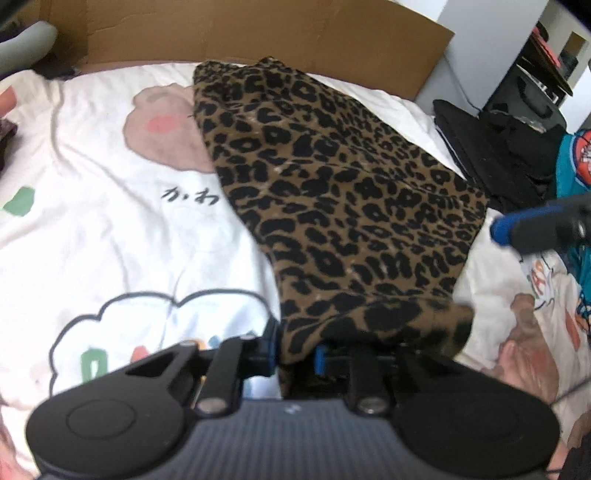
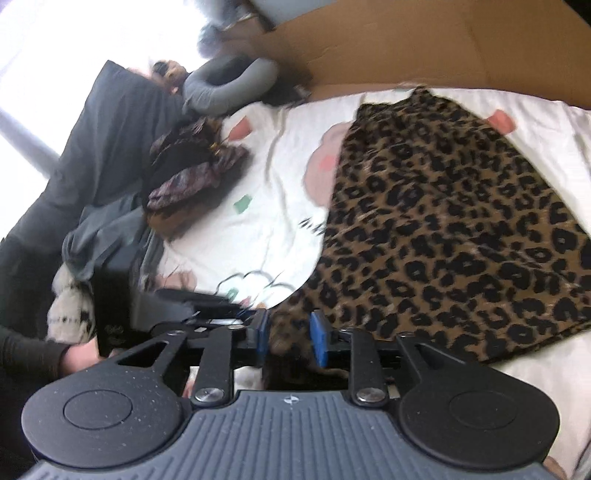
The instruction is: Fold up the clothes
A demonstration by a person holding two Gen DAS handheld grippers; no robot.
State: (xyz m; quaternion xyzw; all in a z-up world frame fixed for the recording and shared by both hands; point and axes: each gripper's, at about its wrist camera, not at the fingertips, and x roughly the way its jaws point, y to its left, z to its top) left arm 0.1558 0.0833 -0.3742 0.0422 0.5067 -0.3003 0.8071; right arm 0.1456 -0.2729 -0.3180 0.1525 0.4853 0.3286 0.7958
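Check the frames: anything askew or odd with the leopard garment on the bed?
Nothing damaged. The leopard-print garment lies diagonally across the white bedspread, its near hem bunched at the left gripper. Folded clothes sit aside, apart.

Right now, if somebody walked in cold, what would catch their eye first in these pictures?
The leopard-print garment first, spread down the middle of the white cartoon-print bedsheet. Next, the left gripper pinching its near edge, while cloth sits between the right gripper's blue pads. Brown cardboard stands behind the bed.
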